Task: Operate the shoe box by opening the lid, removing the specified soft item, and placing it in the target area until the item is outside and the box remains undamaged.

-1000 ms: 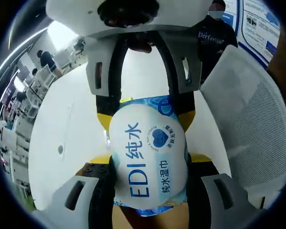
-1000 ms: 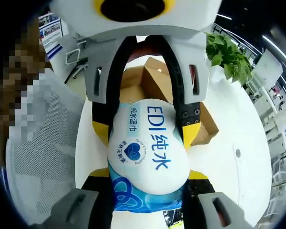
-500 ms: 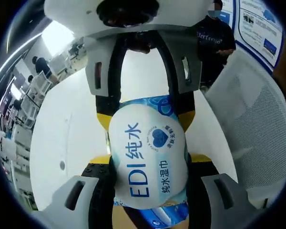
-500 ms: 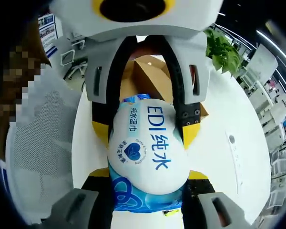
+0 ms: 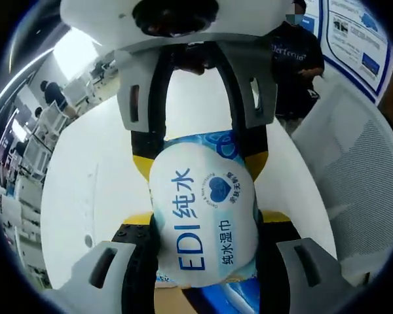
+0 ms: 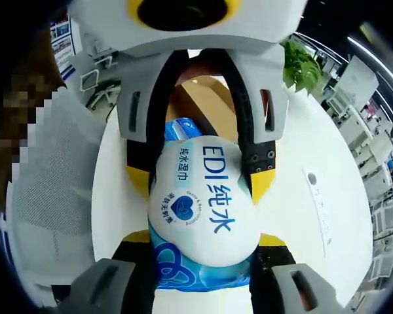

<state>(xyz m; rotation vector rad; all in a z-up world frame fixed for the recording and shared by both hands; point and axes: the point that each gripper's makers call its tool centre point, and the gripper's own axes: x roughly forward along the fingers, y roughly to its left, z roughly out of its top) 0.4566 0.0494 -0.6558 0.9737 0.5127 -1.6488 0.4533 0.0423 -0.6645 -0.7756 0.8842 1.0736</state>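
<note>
While both jaw pairs clamp it, the wipes pack (image 5: 203, 216) bridges left hand-held gripper (image 5: 203, 261) and right hand-held gripper (image 6: 200, 255).

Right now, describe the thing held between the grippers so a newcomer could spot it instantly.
Above the round white table, in front of the brown cardboard box, both grippers clamp one soft pack of wet wipes. It is white and blue, printed "EDI" with a heart logo, unlike anything nearby.

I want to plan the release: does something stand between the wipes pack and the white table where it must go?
Nothing visible does. Both grippers hold the wipes pack over the white table. The cardboard box lies farther back, beyond the pack.
</note>
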